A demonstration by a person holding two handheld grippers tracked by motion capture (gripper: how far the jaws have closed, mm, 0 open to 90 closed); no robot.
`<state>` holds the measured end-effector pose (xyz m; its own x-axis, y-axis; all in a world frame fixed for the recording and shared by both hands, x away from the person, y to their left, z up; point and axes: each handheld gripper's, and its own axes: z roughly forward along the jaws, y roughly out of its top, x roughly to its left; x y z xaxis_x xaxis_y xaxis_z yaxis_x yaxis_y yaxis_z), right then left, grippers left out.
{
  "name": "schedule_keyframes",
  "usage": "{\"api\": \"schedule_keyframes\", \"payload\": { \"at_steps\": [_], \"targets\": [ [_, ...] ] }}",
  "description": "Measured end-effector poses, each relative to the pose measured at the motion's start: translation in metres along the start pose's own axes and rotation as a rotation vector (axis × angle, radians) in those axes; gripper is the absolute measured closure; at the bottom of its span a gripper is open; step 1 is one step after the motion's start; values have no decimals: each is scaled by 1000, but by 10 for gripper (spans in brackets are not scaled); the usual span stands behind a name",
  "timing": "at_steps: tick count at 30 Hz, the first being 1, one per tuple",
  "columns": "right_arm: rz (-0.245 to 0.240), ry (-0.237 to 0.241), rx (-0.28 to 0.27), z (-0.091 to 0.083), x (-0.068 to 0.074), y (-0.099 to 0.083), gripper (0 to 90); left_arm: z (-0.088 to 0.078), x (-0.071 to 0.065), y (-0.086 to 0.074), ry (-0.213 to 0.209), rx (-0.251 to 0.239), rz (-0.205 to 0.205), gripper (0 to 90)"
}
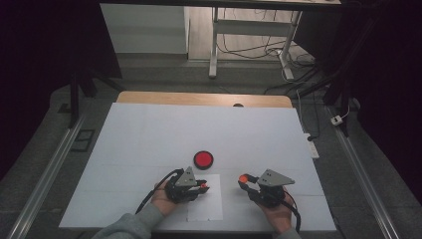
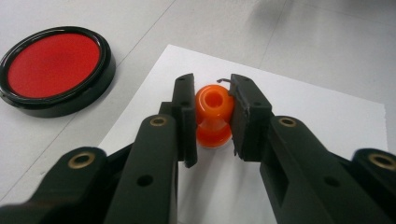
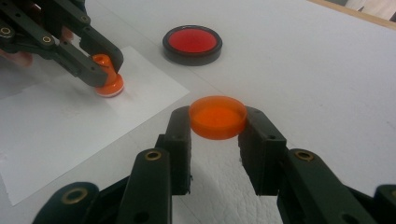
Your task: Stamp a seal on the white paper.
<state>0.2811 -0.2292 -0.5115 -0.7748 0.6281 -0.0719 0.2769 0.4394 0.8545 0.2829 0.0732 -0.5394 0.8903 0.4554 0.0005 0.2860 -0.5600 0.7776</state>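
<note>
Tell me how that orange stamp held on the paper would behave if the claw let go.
The orange stamp looks like stiff, light plastic. Upright on the paper sheet, its flared base probably keeps it standing. Its narrow waist and rounded top suggest it would tip and roll if nudged.

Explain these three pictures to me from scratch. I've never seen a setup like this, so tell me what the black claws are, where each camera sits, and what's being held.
There is no robot here: a person holds a two-jaw tool in each hand. The wide picture looks down from above the table. The other two come from cameras riding on the tools, looking along their black jaws.

The left hand-held gripper is shut on a small orange stamp, which stands on a white sheet of paper. The right hand-held gripper is shut on a flat orange cap, held above the table. A round red ink pad in a black case lies open beyond the paper.
</note>
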Motion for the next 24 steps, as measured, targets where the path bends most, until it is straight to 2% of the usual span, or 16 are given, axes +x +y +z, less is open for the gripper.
{"api": "schedule_keyframes", "payload": {
  "at_steps": [14,18,21,24],
  "targets": [
    [-7,-5,2,0,0,1,644,0,-3,0,16,-3,12,732],
    [-3,3,-4,0,1,1,643,0,-3,0,19,-1,10,731],
    [-5,4,-4,0,1,1,643,0,-1,1,9,1,-10,730],
    [-5,4,-4,1,2,1,643,0,-2,2,12,10,-6,730]
  ]
}}
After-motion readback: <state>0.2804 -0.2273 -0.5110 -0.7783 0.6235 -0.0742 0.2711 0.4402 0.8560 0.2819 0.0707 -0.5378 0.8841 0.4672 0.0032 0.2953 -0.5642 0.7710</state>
